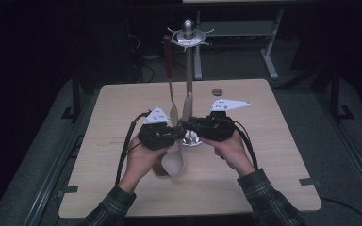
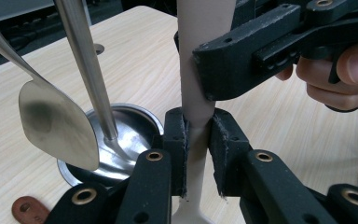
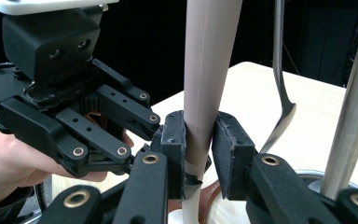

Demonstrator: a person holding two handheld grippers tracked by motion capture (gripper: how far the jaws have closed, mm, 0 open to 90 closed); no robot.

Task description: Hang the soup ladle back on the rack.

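- a dim room is recorded behind a pale wooden surface (image 1: 122,188); dark floor and the legs of other furniture are seen past its far edge.
- utensil stand (image 1: 189,70): a steel pole rising from a round steel base (image 2: 126,140) near the middle of the surface, topped by a hooked crown, evidently so that utensils can hang clear of the wood.
- metal spatula (image 1: 171,94): hung from the crown by its dark red handle, blade down just beside the pole; in the left gripper view its blade (image 2: 56,123) is seen hanging over the base.
- beige spoon (image 1: 173,162): held upright just in front of the stand, bowl low over the surface toward the person, handle pointing up toward the crown; it is judged to be kept vertical so that its handle end can be brought to a hook.
- left gripper (image 2: 198,140): clenched on the narrow neck of the spoon's handle, pads pressed to both sides; this lower grip is judged to carry the weight.
- right gripper (image 3: 199,140): set on the thicker part of the handle, just above the left one; its pads are seen against the handle, grasping it, probably to steady and steer the upper end.
- brown tag (image 2: 28,210): lying flat on the surface near the base, apart from both grippers.
- plaid sleeves are seen at the near edge.
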